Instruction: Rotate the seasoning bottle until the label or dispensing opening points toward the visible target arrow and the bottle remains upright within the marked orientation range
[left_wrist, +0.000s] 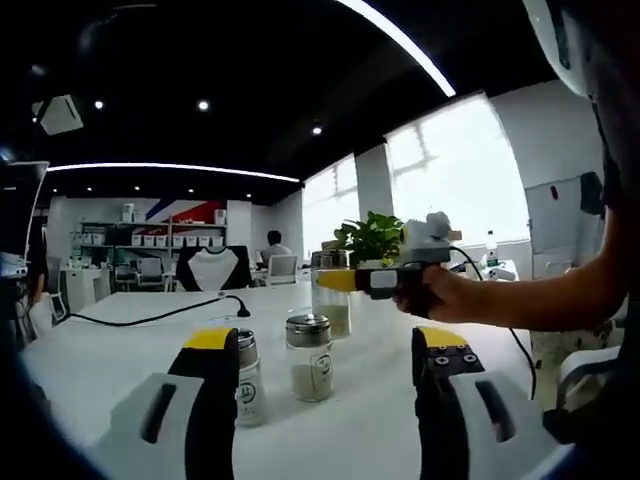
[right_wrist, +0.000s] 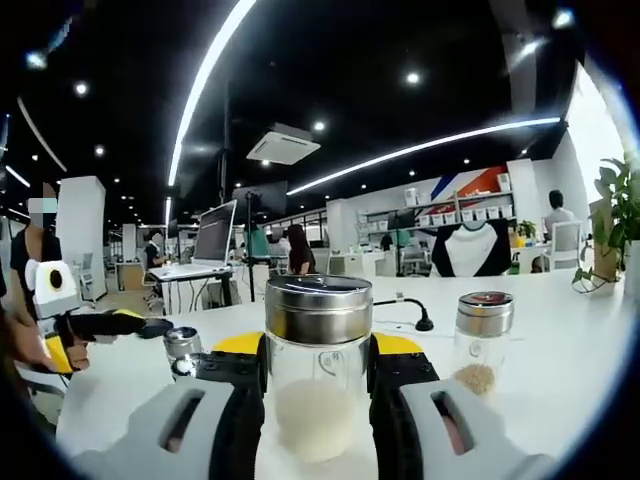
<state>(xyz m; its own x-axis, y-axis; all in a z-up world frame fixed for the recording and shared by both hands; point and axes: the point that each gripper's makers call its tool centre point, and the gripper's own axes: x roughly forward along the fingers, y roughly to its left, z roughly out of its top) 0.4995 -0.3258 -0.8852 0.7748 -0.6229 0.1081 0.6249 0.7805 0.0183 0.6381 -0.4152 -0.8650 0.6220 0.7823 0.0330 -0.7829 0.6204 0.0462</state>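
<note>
A white, smooth table (left_wrist: 120, 360) is seen in both views. In the right gripper view, the right gripper (right_wrist: 318, 372) is clamped on a seasoning bottle (right_wrist: 318, 370): the black jaws with yellow tips are pressed against both sides of the clear glass body, just below the brushed metal lid. The bottle is upright and cylindrical, and a pale, fine powder is seen in its lower part. A second shaker (right_wrist: 482, 342), with a darker lid and a tan filling, is set on the table to the right, apart from the held bottle. A third, smaller shaker (right_wrist: 181, 350) is visible to the left, near the other gripper.

In the left gripper view, the left gripper (left_wrist: 328, 375) is held with its jaws apart and nothing between them. Two glass shakers with metal lids are placed on the table ahead: one (left_wrist: 310, 357) between the jaws, one (left_wrist: 248, 378) just beside the left jaw. A black cable (left_wrist: 150, 318) is laid across the table. A leafy green plant (left_wrist: 372, 238) is seen behind.
</note>
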